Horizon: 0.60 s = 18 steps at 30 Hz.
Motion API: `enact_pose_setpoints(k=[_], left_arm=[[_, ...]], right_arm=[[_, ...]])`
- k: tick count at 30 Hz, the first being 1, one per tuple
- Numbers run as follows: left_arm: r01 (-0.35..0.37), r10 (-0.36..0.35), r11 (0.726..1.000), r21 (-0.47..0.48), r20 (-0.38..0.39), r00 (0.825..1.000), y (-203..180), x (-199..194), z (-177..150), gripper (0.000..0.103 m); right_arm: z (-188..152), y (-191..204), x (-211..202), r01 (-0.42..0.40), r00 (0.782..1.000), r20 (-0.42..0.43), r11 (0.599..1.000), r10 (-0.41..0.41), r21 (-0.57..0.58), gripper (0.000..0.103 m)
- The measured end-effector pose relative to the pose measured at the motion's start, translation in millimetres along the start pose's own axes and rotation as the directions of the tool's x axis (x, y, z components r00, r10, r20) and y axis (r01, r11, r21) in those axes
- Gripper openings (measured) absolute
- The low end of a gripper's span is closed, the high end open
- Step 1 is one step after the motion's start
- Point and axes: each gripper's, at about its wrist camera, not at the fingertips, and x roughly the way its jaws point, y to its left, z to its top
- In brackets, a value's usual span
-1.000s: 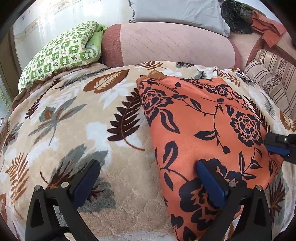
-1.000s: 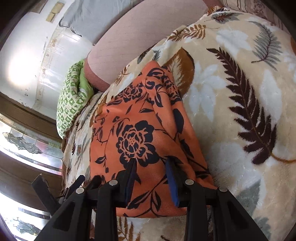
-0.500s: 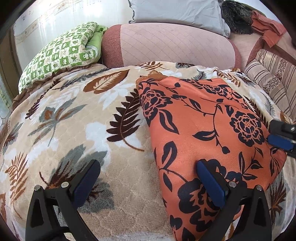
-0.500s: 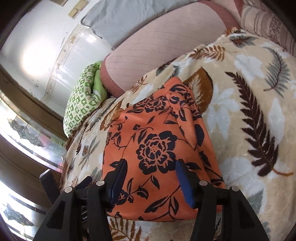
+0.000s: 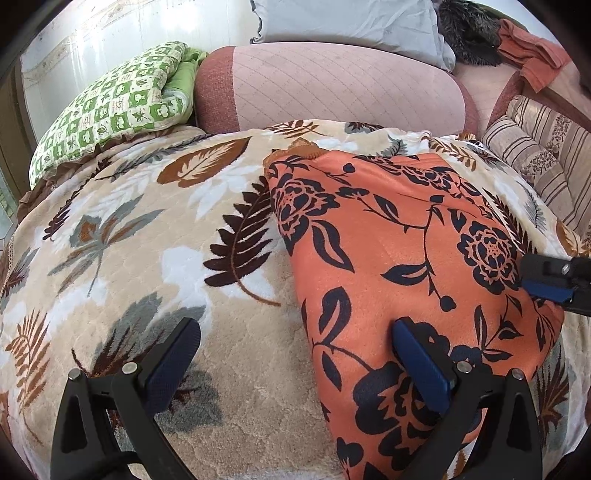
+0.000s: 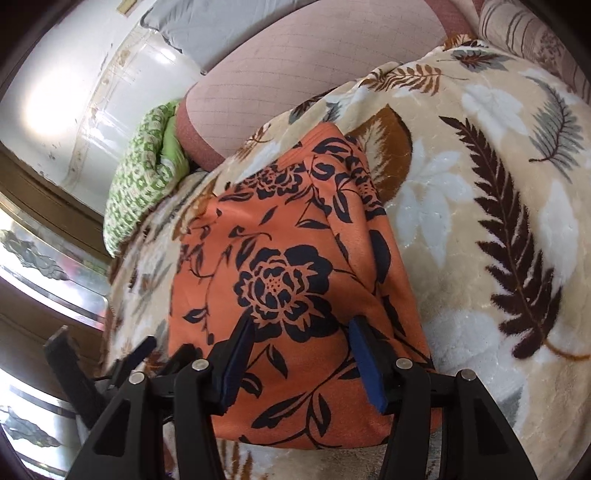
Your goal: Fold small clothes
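An orange garment with a black flower print (image 5: 399, 258) lies folded flat on a leaf-patterned blanket (image 5: 147, 258); it also shows in the right wrist view (image 6: 288, 258). My left gripper (image 5: 295, 354) is open wide over the garment's near left edge, its right finger above the cloth and its left finger above bare blanket. My right gripper (image 6: 301, 354) is open over the garment's near end and holds nothing. The right gripper's tip shows at the right edge of the left wrist view (image 5: 554, 280).
A pink bolster (image 5: 332, 85) lies along the back of the bed. A green checked quilt (image 5: 110, 110) is at the back left, a grey pillow (image 5: 351, 22) behind, and striped cushions (image 5: 535, 158) at the right. A window with a wooden frame (image 6: 37, 258) is at the left.
My right gripper has opened, let go of the garment's near end and lifted back. The garment has settled flat. The left gripper has stayed put.
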Motion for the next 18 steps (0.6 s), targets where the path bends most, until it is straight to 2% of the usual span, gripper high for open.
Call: enact_pose_setpoints(k=[3,5,8,12,14,16,18], left_arm=[[0.024,-0.024,1.000,-0.012,0.000,1.000,0.9,-1.5,5.0,0.103],[0.057,-0.057,0.998,-0.016,0.028,0.998,3.5,-5.2,12.3,0.103],[0.058,-0.057,0.998,-0.021,0.065,0.996,9.1,-5.0,21.1,0.103],[0.139,-0.138,0.988,-0.060,0.015,0.990,18.0,10.2,29.7,0.103],[0.219,-0.223,0.970,-0.101,-0.027,0.975,21.8,17.2,32.2,0.103],[0.298,-0.308,0.944,-0.143,-0.050,0.950,25.6,22.6,34.0,0.103],[0.349,-0.363,0.923,-0.164,-0.065,0.929,26.5,26.7,34.6,0.103]], right_arm=[[7.7,-2.2,-12.2,-0.059,0.998,0.028,0.998,0.059,0.008,0.057],[15.3,-2.5,-20.0,-0.055,0.997,0.055,0.998,0.056,-0.015,0.057],[28.3,-16.7,-24.9,-0.047,0.996,0.082,0.999,0.045,0.016,0.057],[39.5,-41.5,-26.9,-0.055,0.995,0.088,0.994,0.047,0.090,0.059],[45.6,-51.3,-24.6,-0.063,0.995,0.085,0.992,0.053,0.108,0.061],[51.5,-59.9,-19.0,-0.082,0.995,0.074,0.988,0.073,0.132,0.064],[55.2,-66.5,-11.7,-0.085,0.996,0.052,0.986,0.079,0.142,0.068]])
